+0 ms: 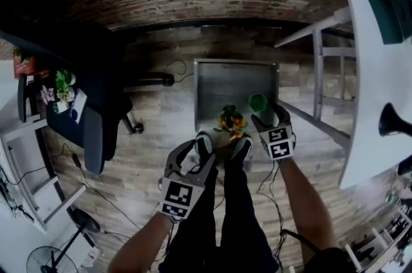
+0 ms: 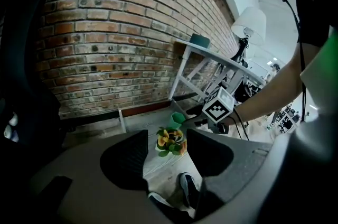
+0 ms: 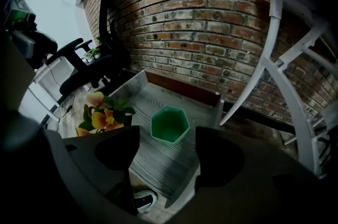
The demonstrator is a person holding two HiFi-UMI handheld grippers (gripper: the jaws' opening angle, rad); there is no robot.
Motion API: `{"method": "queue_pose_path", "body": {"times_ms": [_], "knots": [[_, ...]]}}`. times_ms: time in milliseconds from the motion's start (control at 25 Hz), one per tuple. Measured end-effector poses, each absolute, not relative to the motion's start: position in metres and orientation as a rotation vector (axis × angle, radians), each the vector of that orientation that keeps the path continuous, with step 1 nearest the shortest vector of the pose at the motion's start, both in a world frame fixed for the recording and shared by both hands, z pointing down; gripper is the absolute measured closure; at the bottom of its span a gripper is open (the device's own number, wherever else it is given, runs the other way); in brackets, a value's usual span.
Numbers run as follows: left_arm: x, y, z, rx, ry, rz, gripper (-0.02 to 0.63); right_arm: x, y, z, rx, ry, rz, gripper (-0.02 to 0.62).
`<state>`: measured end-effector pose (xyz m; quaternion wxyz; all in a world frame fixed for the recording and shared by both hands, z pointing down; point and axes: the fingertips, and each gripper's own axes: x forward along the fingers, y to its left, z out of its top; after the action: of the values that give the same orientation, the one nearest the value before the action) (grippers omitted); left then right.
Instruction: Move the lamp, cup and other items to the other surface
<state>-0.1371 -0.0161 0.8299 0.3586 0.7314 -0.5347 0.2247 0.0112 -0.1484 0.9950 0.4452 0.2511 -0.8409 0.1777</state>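
A low grey wooden platform [image 1: 235,82] lies on the floor by the brick wall. On it stand a small pot of orange and yellow flowers [image 1: 230,119] [image 2: 170,141] [image 3: 100,114] and a green hexagonal cup [image 1: 258,102] [image 2: 177,119] [image 3: 169,124]. My right gripper [image 1: 269,113] [image 3: 168,136] hangs just short of the cup, jaws open, nothing between the pads. My left gripper [image 1: 196,152] [image 2: 167,134] is open too, a little back from the flowers and apart from them. A white-shaded lamp [image 2: 250,23] stands on the white table [image 1: 380,72].
A dark office chair [image 1: 90,111] stands at the left, and the white table's slanted legs [image 1: 318,72] rise right of the platform. A teal object [image 1: 391,14] lies on the table. The person's shoes [image 1: 241,150] touch the platform's near edge. Cables cross the floor, and a fan [image 1: 45,259] stands at the lower left.
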Motion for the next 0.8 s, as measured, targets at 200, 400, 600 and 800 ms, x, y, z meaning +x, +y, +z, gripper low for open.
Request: {"method": "queue_pose_path", "body": {"times_ms": [200, 400, 600, 800], "knots": [[-0.146, -0.016, 0.837, 1.862, -1.386, 0.581, 0.382, 0.005, -0.154, 1.017, 0.597, -2.077, 0.428, 0.252], [-0.162, -0.014, 0.828, 1.835, -1.412, 0.554, 0.382, 0.0, -0.158, 1.034, 0.567, -2.061, 0.387, 0.25], [-0.169, -0.012, 0.826, 1.807, -1.411, 0.528, 0.382, -0.011, -0.157, 1.021, 0.585, -2.086, 0.404, 0.282], [-0.161, -0.027, 0.802, 1.832, -1.408, 0.5, 0.382, -0.013, -0.145, 0.985, 0.578, -2.11, 0.432, 0.285]]}}
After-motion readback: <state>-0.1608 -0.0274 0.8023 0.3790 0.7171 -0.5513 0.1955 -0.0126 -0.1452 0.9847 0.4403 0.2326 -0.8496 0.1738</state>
